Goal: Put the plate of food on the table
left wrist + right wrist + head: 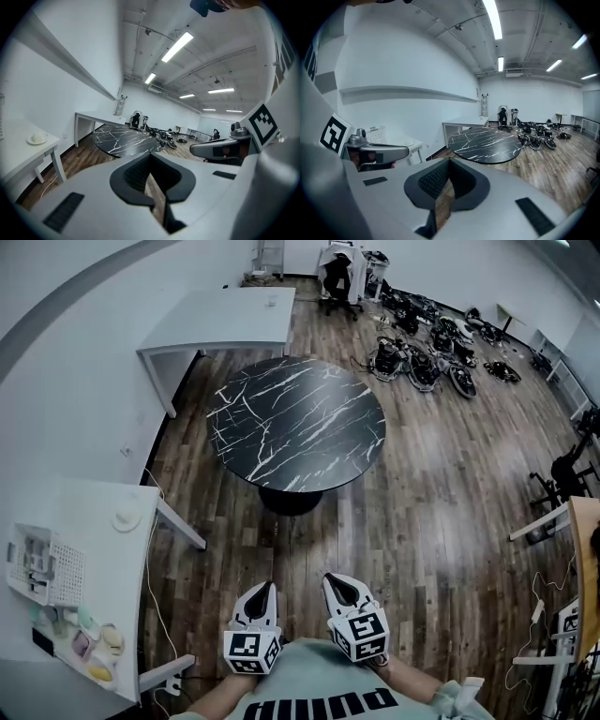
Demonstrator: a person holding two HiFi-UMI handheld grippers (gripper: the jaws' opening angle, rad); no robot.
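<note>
The plate of food [89,652], with several pale pieces on it, lies at the near end of the white side table [94,549] at my left. A round black marble table [295,423] stands ahead in the middle of the room, its top bare; it also shows in the left gripper view [124,140] and the right gripper view [487,143]. My left gripper [262,589] and right gripper [334,579] are held side by side close to my body, both shut with nothing in them. Their jaws meet in the left gripper view [151,161] and the right gripper view [449,164].
A white wire rack [42,563] and a small white dish [127,518] share the side table. A white desk [220,320] stands behind the marble table. An office chair [336,277] and a heap of dark equipment [431,348] lie at the back right. The floor is wood planks.
</note>
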